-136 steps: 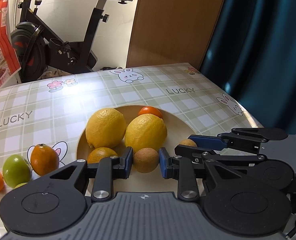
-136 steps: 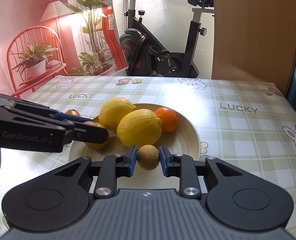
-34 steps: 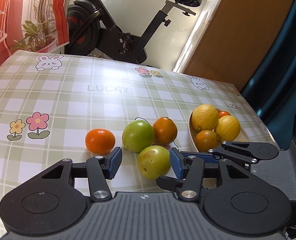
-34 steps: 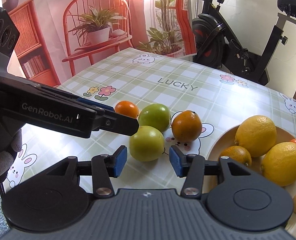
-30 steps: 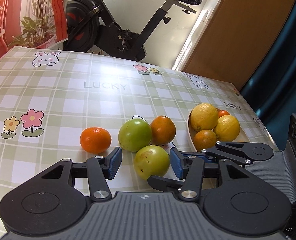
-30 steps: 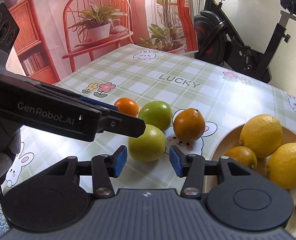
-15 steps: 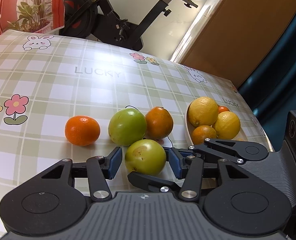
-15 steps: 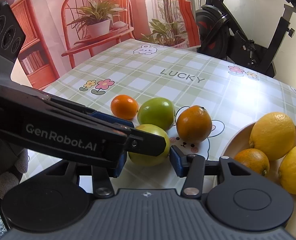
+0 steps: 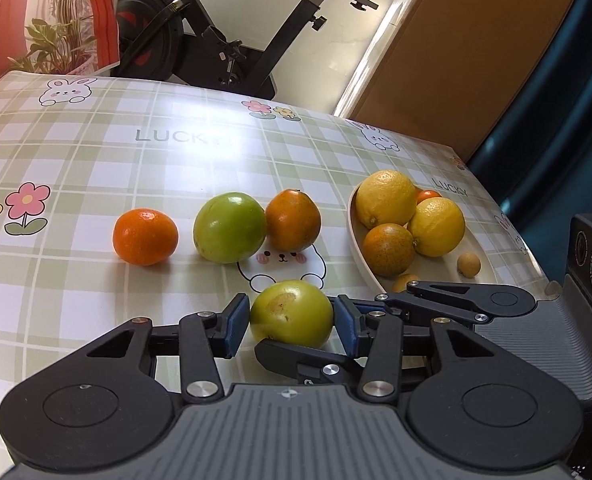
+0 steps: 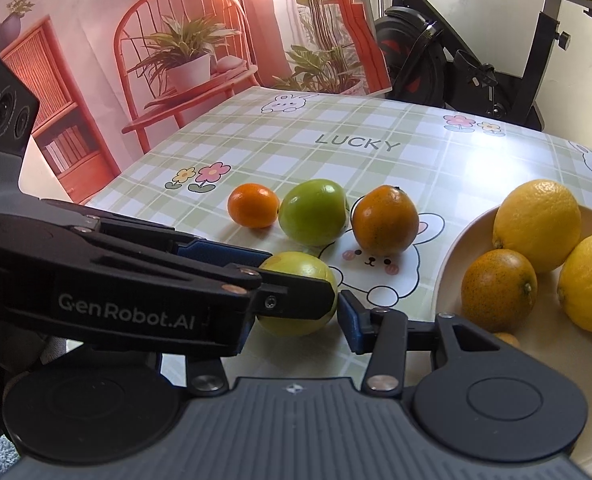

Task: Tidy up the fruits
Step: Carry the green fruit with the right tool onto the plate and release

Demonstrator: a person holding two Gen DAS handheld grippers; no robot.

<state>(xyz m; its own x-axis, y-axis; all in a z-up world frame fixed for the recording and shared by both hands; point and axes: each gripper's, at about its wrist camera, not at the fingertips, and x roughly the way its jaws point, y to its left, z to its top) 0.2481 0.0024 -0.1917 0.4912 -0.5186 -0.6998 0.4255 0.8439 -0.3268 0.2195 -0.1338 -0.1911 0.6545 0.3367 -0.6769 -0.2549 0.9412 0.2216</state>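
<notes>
Left wrist view: a yellow-green fruit (image 9: 291, 314) with a brown blemish sits between the left gripper (image 9: 290, 322)'s spread jaws. The right gripper (image 10: 296, 308)'s jaws also flank it, spread. Behind lie a green fruit (image 9: 229, 227), two oranges (image 9: 293, 220) and a plate (image 9: 358, 252) of lemons.

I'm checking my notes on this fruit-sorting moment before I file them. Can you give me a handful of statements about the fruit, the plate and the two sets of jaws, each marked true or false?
1. Two lemons lie on the plate. True.
2. The small tangerine sits on the plate beside the lemons. False: it lies on the tablecloth, at the far left of the row of loose fruit.
3. The left gripper has its jaws either side of the near green fruit. True.
4. The far green fruit lies between the tangerine and an orange. True.
5. The right gripper is holding a lemon. False: its jaws also straddle the near green fruit, with no lemon between them.
</notes>
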